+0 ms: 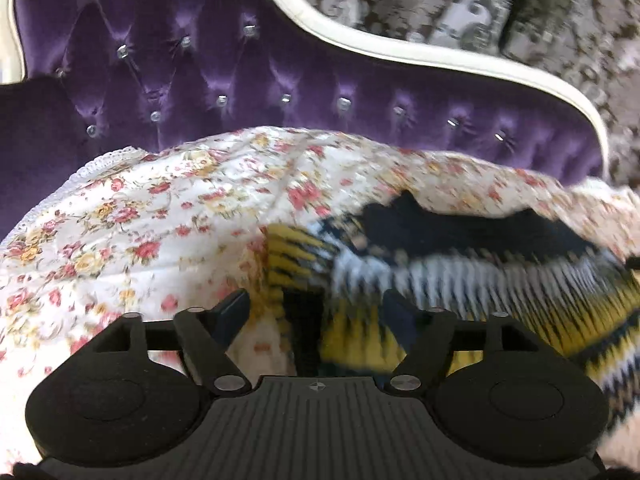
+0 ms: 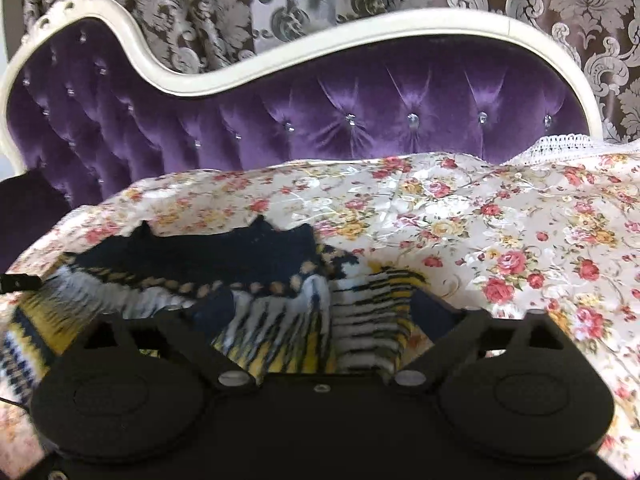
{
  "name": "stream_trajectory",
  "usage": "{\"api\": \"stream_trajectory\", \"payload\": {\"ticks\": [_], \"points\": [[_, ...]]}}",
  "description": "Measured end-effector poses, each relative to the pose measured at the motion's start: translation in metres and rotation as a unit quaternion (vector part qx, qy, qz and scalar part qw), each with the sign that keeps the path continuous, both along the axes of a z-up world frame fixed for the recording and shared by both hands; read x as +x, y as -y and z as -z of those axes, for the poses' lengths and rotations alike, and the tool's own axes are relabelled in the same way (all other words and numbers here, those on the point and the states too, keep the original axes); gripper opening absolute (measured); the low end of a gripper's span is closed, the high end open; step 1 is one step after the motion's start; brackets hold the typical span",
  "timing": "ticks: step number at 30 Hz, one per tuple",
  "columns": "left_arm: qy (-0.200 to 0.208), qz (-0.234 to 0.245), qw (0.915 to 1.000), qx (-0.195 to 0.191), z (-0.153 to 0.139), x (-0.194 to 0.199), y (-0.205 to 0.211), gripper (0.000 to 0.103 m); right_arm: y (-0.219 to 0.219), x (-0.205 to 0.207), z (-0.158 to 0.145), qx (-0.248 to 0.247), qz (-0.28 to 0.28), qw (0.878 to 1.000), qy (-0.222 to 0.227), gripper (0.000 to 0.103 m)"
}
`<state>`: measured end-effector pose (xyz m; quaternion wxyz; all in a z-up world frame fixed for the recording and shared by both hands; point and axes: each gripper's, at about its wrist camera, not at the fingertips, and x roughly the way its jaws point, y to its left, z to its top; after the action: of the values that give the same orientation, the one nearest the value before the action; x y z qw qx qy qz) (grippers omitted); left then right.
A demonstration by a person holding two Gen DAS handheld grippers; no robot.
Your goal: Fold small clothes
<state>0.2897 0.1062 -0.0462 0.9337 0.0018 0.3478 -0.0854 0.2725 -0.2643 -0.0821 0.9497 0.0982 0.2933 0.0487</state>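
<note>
Left wrist view: no brand, label or readable writing shows on any item. Your left hand-held gripper (image 1: pixel 316 304) has its two fingers spread well apart, gripping nothing; the knitted garment (image 1: pixel 460 264) lies under and beyond them. The garment is a small patterned knit in navy, white and yellow bands. Its long axis runs across the frame from the centre to the right edge, with the dark navy edge on the far side, toward the sofa back. It is motion-blurred, so I cannot tell which end is neck or hem. It rests on a floral cover (image 1: pixel 140 220), cream with red and yellow roses, with a white lace trim at its left edge. Behind it stands a purple tufted sofa back (image 1: pixel 200 72) with crystal buttons and a cream curved frame. Grey-and-brown damask curtains hang beyond.

Right wrist view: again, nothing legible. Your right hand-held gripper (image 2: pixel 324 312) also stands spread, with the knitted garment (image 2: pixel 224 264) lying between and under its fingers; no pinch is visible. Here the garment runs from the centre to the left edge, navy edge farthest from you, a yellow-striped part just right of centre. The floral cover (image 2: pixel 500 220) extends to the right. The sofa back (image 2: pixel 360 116) and damask curtains (image 2: pixel 580 4) fill the background.
</note>
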Motion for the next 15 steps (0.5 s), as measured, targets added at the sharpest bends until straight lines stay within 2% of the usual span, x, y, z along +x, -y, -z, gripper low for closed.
{"api": "stream_trajectory", "payload": {"ticks": [4, 7, 9, 10, 11, 12, 14, 15], "points": [[-0.017, 0.014, 0.9990, 0.038, 0.012, -0.020, 0.010, 0.076, -0.005, -0.016, 0.002, -0.001, -0.005, 1.000, -0.027, 0.103], [-0.036, -0.002, 0.9987, 0.037, 0.023, -0.025, 0.007, 0.079, -0.010, -0.028, 0.011, -0.031, 0.001, 0.997, -0.064, 0.103], [-0.042, -0.019, 0.9988, 0.017, 0.027, -0.026, 0.001, 0.085, -0.010, -0.033, 0.019, -0.042, 0.006, 0.995, -0.090, 0.103], [-0.041, -0.019, 0.9988, 0.020, 0.027, -0.026, 0.001, 0.085, -0.009, -0.035, 0.023, -0.042, 0.009, 0.994, -0.102, 0.103], [-0.041, -0.015, 0.9985, 0.034, 0.027, -0.025, 0.003, 0.088, -0.006, -0.037, 0.028, -0.037, 0.013, 0.993, -0.113, 0.103], [-0.039, -0.014, 0.9978, 0.052, 0.028, -0.025, 0.006, 0.094, -0.004, -0.039, 0.032, -0.029, 0.016, 0.992, -0.118, 0.103], [-0.040, -0.027, 0.9967, 0.065, 0.031, -0.025, 0.009, 0.103, -0.003, -0.043, 0.035, -0.033, 0.016, 0.994, -0.105, 0.103], [-0.042, -0.034, 0.9970, 0.056, 0.033, -0.023, 0.006, 0.103, -0.003, -0.044, 0.035, -0.033, 0.016, 0.994, -0.102, 0.103]]}}
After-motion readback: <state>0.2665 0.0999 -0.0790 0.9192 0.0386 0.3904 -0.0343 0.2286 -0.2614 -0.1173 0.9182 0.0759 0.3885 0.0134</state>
